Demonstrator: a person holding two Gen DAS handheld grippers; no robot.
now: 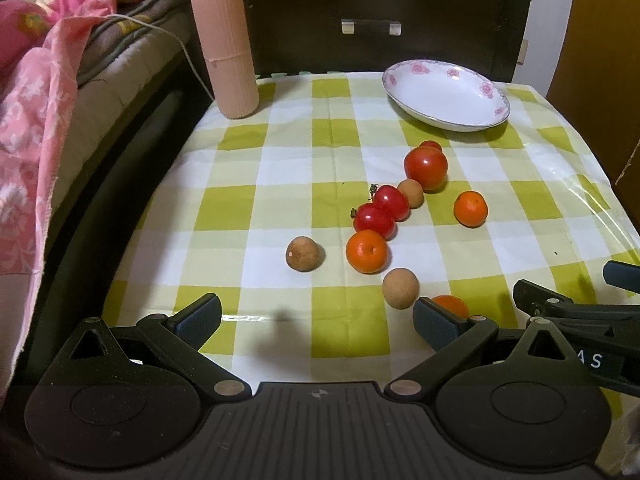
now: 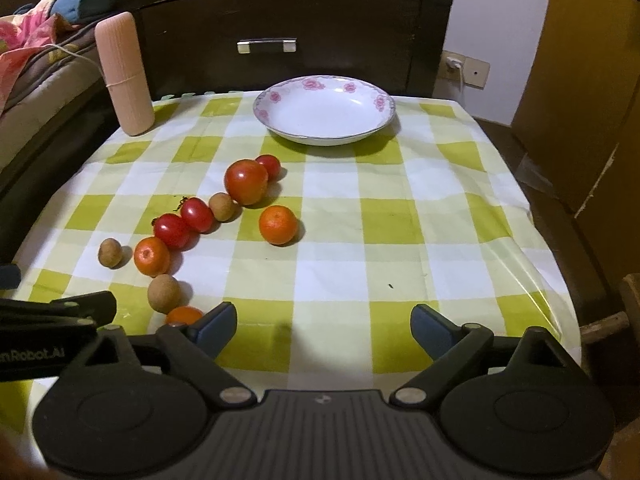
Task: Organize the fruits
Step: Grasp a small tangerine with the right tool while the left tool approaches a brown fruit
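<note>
Several fruits lie loose on the green-and-white checked tablecloth (image 1: 280, 168) (image 2: 400, 240): a large red tomato (image 1: 425, 167) (image 2: 245, 181), small red tomatoes (image 1: 391, 201) (image 2: 197, 214), orange mandarins (image 1: 366, 251) (image 2: 278, 224) and brown longans (image 1: 303, 253) (image 2: 163, 293). A white plate with pink flowers (image 1: 446, 94) (image 2: 324, 110) stands at the far side with nothing in it. My left gripper (image 1: 318, 318) is open near the front edge, fruits just ahead and to its right. My right gripper (image 2: 324, 326) is open over bare cloth, the fruits to its left.
A tall pink ribbed container (image 1: 225, 46) (image 2: 125, 74) stands at the table's far left corner. Behind the table is a dark wooden drawer front (image 2: 280, 32). Bedding (image 1: 36, 92) lies to the left, a cardboard box (image 2: 592, 100) to the right.
</note>
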